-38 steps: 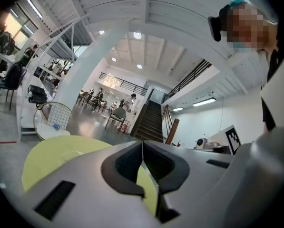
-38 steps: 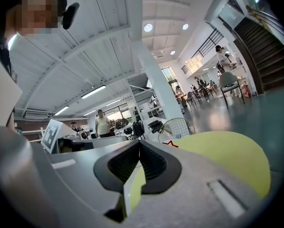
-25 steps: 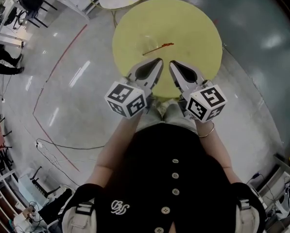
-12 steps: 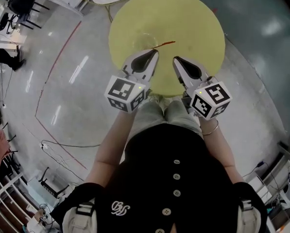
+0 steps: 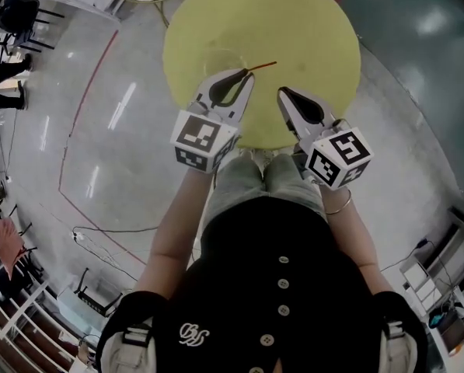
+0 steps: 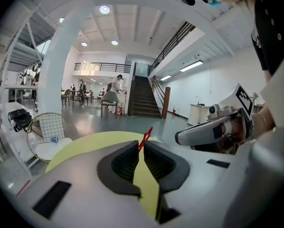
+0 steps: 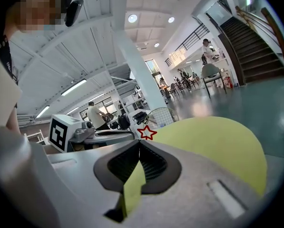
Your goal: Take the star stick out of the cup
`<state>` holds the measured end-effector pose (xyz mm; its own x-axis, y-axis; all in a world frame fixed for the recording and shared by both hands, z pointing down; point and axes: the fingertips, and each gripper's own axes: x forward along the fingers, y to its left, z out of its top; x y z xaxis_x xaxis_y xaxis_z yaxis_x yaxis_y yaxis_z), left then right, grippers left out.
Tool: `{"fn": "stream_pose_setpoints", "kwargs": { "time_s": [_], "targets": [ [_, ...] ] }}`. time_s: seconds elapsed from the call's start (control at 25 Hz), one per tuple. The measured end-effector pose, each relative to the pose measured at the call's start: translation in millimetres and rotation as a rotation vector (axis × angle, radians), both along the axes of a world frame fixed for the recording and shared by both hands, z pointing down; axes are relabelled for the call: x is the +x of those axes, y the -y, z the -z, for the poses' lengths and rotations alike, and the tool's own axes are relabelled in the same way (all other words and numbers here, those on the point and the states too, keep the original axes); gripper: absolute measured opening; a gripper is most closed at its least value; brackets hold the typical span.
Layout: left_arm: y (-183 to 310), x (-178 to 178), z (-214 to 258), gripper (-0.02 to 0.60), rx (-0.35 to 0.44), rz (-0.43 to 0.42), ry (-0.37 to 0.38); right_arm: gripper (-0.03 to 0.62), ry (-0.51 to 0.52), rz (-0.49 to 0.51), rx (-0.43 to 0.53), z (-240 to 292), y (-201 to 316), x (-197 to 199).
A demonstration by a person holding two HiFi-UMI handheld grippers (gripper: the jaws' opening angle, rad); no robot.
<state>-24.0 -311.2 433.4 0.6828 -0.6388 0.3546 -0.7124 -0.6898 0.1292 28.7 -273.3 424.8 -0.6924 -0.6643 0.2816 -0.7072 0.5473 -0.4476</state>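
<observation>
Pinching the star stick (image 6: 146, 135) between its tips is the left gripper (image 6: 140, 143); right gripper (image 7: 139, 140) closed, empty.

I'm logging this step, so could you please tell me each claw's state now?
Left claw: closed on the star stick.
Right claw: closed, empty.

Upper right of frame: yellow table (image 5: 317, 22) top lying open. Star stick (image 5: 263, 67) slanting over table centre, sitting at left gripper (image 5: 249, 74) tips. Right gripper (image 5: 281, 92) hanging just beside, narrowing gap between them.
</observation>
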Motion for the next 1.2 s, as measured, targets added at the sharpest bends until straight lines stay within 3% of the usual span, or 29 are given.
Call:
{"fn": "stream_pose_setpoints", "kwargs": {
  "time_s": [0.2, 0.36, 0.88, 1.2],
  "targets": [
    [0, 7, -10, 0.021, -0.022, -0.046, 0.039, 0.003, 0.005, -0.027, -0.022, -9, 2, 6],
    [2, 10, -19, 0.081, -0.028, -0.078, 0.092, 0.003, 0.003, -0.041, -0.043, -19, 3, 11],
    [13, 11, -43, 0.081, -0.042, -0.193, 0.262, 0.003, 0.014, -0.087, -0.077, -32, 11, 12],
    [19, 14, -52, 0.080, -0.044, -0.232, 0.302, 0.003, 0.024, -0.114, -0.099, -39, 12, 17]
  ]
}}
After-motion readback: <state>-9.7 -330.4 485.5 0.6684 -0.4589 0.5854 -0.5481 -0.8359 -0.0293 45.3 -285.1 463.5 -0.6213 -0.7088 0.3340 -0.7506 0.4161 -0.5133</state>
